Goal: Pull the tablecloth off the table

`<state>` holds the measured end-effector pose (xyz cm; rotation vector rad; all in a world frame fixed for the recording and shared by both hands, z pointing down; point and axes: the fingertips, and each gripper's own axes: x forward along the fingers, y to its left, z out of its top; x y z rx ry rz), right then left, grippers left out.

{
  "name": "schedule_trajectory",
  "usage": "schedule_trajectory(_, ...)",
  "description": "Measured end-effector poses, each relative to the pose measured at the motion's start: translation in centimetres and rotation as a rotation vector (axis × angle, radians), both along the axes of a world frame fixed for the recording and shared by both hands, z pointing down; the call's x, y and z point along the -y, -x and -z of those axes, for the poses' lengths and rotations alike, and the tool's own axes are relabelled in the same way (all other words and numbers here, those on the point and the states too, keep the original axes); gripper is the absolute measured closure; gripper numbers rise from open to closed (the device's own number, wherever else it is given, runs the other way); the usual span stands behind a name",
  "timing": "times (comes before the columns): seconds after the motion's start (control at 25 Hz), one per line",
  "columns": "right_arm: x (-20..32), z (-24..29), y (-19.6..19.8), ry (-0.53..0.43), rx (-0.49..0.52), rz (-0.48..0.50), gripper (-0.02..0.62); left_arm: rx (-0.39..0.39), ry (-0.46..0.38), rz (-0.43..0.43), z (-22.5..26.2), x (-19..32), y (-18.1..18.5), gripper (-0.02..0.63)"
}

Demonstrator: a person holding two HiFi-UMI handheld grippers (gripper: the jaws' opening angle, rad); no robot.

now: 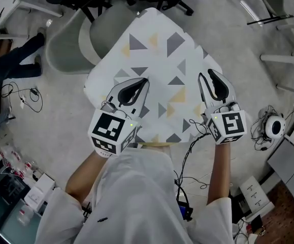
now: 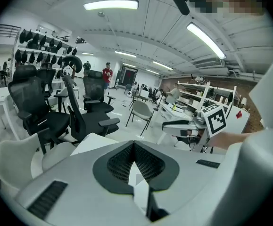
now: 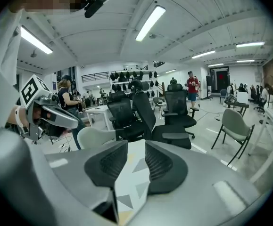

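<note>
My head view looks steeply down from above, close over the tablecloth (image 1: pixel 157 60), with the left gripper (image 1: pixel 144 81) and right gripper (image 1: pixel 205 74) mid-frame. Each gripper view sits right behind its own jaws, facing outward across the room. All three share the tablecloth; each gripper view glimpses the other gripper.

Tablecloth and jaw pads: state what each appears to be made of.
Tablecloth: probably thin fabric, possibly coated. It is matte white with printed grey and yellow triangles, and its edges droop in soft folds. Pads inside the jaws: likely rubber or soft plastic, dull black with a fine ribbed texture.
</note>
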<state>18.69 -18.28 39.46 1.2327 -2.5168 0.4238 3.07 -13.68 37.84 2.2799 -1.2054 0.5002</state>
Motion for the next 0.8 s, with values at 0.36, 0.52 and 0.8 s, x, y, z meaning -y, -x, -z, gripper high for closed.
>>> schedule_trajectory(0.36,4.1,-6.4,-3.2,0.082,-0.025,0.002,0.408,0.025,0.047,-0.024,-4.6,3.8,-2.6,0.600)
schedule_trajectory(0.52,6.5,-9.2,-3.5,0.107,-0.048,0.047,0.394,0.017,0.061,-0.028,-6.5,5.5,-3.5,0.600)
schedule_trajectory(0.8,9.6,-14.0,-2.2,0.178,-0.093,0.149,0.342,0.018,0.100,-0.032,-10.5,7.8,-4.3,0.600)
